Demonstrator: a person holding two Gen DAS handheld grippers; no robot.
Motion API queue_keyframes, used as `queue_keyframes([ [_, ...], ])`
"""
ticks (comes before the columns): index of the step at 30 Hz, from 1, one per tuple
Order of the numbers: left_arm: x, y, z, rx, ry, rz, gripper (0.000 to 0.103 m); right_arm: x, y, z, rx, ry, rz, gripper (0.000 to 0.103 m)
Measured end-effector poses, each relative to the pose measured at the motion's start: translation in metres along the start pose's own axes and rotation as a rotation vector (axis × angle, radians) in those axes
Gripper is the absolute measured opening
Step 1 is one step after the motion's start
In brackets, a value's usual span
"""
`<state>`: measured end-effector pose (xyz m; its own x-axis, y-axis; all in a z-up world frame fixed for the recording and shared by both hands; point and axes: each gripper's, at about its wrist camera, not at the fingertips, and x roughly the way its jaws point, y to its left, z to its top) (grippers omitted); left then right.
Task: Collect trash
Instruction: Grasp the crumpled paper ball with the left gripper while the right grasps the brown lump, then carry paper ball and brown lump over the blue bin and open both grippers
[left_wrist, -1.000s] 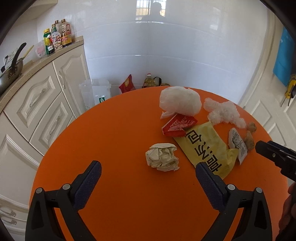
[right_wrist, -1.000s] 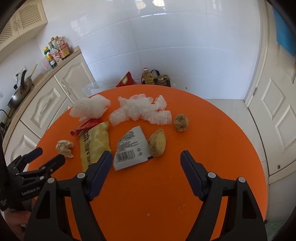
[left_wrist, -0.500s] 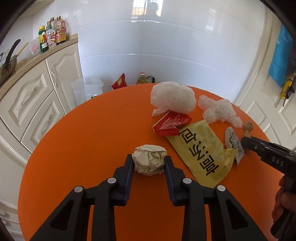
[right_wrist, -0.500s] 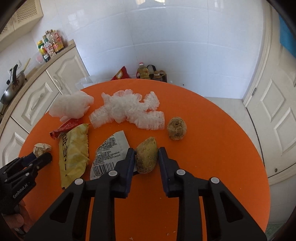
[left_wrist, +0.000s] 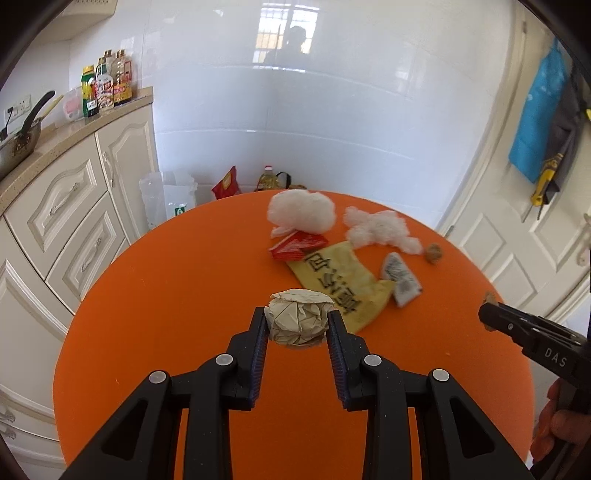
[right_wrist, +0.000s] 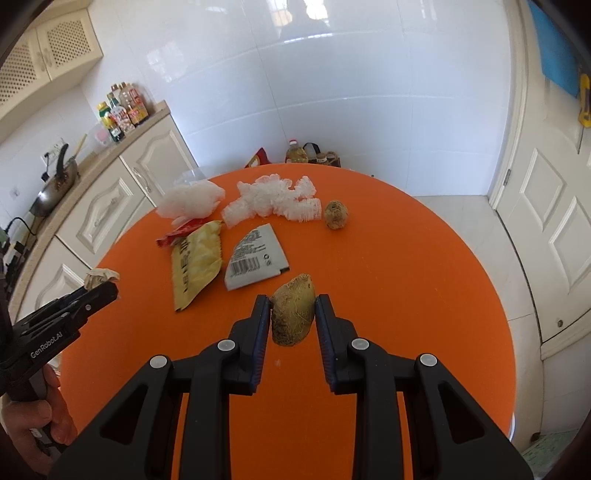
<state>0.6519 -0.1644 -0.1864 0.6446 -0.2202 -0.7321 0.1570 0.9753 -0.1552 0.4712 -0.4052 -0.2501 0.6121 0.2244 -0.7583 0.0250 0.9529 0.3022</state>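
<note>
Above the round orange desk (left_wrist: 184, 295), both grippers have a piece of trash pinched. The left gripper (left_wrist: 297, 323) is closed on a crumpled paper ball (left_wrist: 298, 320), its pads pressing each side, the ball sitting near the front middle of the desk, just beside the yellow packet (left_wrist: 340, 280). The right gripper (right_wrist: 292, 314) is nearly shut on a brown husk-like lump (right_wrist: 293, 309), just in front of the grey barcode sachet (right_wrist: 255, 258).

To do this step well, I judge that each piece should be lifted straight off the desk with steady pressure, since the paper ball will crush easily and the lump looks crumbly; squeezing harder could shed bits. A clear bag-lined bin (left_wrist: 168, 199) on the floor beyond the desk's far edge looks like the likely drop point, though that is a guess.

Counted on the desk: one paper ball, one brown lump in the gripper, one smaller brown ball (right_wrist: 335, 214), one yellow packet, one grey sachet, one red wrapper (left_wrist: 297, 246), one bunched white plastic bag (left_wrist: 301, 212), and one cluster of white foam netting (right_wrist: 273, 201) whose pieces I cannot separate.
</note>
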Motion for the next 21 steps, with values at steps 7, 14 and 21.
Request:
queue_keyframes([
  [7,-0.034,-0.037,-0.018,0.076,-0.046,-0.07,0.027,-0.064,-0.012,-0.029,0.023,-0.07,-0.002,0.025],
  [14,-0.107,-0.079,-0.086,0.168,-0.094,-0.158,0.027,-0.126,-0.044,-0.052,0.066,-0.146,-0.037,0.025],
  [21,-0.153,-0.143,-0.133,0.28,-0.107,-0.278,0.027,-0.191,-0.095,-0.076,0.143,-0.235,-0.114,0.025],
])
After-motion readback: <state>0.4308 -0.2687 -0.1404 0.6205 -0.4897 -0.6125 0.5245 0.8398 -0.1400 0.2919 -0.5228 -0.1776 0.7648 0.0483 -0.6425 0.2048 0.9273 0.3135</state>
